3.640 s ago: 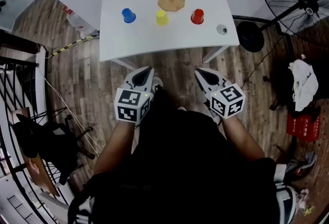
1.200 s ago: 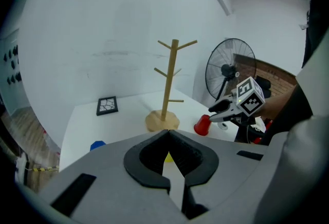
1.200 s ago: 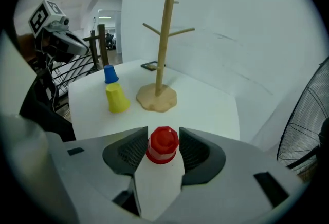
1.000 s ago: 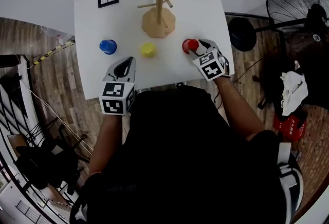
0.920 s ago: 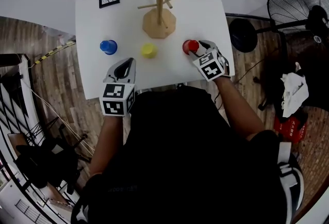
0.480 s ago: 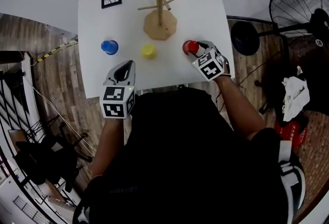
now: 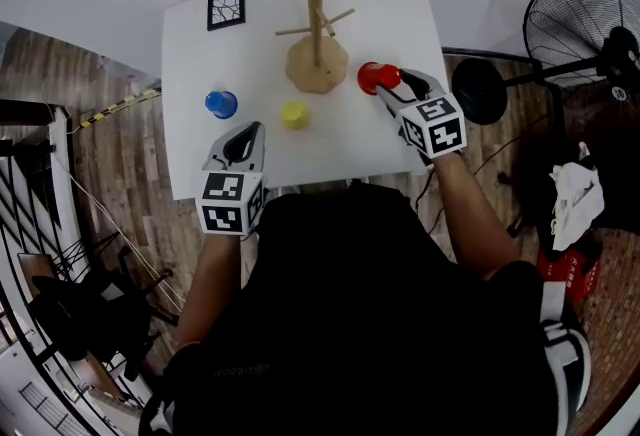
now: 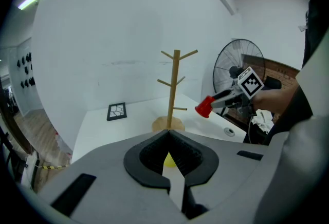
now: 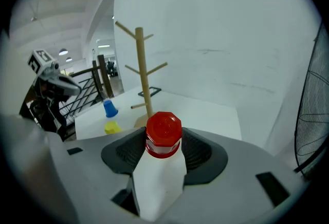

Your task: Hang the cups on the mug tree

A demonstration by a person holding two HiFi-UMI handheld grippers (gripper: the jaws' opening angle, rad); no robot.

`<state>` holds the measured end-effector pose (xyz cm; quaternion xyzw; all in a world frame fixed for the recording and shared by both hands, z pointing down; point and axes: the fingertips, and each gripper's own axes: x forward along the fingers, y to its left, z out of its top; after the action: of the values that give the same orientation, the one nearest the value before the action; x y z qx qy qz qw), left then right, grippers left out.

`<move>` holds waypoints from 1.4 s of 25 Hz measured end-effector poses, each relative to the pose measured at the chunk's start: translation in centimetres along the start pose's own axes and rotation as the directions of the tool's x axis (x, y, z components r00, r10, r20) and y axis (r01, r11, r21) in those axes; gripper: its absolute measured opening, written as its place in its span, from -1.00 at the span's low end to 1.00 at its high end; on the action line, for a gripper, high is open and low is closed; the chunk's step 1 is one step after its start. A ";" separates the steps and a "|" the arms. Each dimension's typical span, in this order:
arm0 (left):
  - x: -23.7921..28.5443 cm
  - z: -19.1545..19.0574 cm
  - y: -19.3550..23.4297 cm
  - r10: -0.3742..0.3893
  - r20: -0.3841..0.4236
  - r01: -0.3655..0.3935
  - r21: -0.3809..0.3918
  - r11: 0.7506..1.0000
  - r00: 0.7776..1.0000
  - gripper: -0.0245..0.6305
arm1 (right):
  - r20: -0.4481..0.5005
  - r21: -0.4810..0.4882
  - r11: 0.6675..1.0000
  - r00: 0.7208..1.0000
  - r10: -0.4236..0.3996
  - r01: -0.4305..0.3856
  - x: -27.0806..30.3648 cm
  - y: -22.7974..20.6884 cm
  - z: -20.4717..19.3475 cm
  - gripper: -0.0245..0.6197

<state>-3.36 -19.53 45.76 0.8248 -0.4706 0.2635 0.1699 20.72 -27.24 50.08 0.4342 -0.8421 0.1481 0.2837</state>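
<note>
Right gripper (image 9: 163, 141): jaws clamped on the small red plastic cup (image 9: 163, 133); it sits at the right of the head view, reaching in over the bench's right edge.
Red cup: held off the bench and tipped on its side in the left gripper view, just right of the mug tree's base in the head view. It touches no peg.
Left gripper (image 7: 249, 132): jaws together at the tips with nothing between them, over the near edge of the bench at lower left.
Wooden mug tree (image 7: 317, 49): upright on its round base at the upper middle of the white bench (image 7: 250, 54), with all pegs bare.
Small yellow cup (image 7: 294, 114): standing on the bench below the tree's base, straight ahead of the left gripper's jaws.
Small blue cup (image 7: 221, 104): standing on the bench left of the yellow cup, well apart from the tree.
Black-framed square card (image 7: 226, 4): flat at the bench's upper left corner.
</note>
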 end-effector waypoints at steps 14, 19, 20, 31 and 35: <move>-1.2 1.6 0.6 0.044 0.055 -0.044 -0.013 0.999 0.997 -0.88 | 0.339 0.272 0.954 0.940 0.030 -0.128 -4.1 -4.4 10.8 -0.28; -1.8 1.2 0.7 0.068 0.060 -0.066 -0.028 0.997 0.996 -0.88 | 0.379 0.293 0.942 0.924 0.045 -0.165 -3.5 -4.9 12.5 -0.28; -1.9 1.1 0.8 0.073 0.060 -0.071 -0.032 0.997 0.996 -0.88 | 0.382 0.298 0.939 0.923 0.049 -0.173 -3.3 -4.9 12.7 -0.28; -3.5 -0.3 1.9 0.120 0.061 -0.115 -0.078 0.990 0.991 -0.88 | 0.341 0.343 0.906 0.932 0.127 -0.249 0.7 -2.8 12.8 -0.28; -3.9 -0.9 2.2 0.127 0.053 -0.122 -0.089 0.989 0.990 -0.88 | 0.323 0.337 0.907 0.936 0.141 -0.253 1.8 -2.3 12.6 -0.28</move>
<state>-7.12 -17.50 44.24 0.7932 -0.5368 0.2289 0.1741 17.36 -36.00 41.12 0.4088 -0.8708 0.2681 0.0525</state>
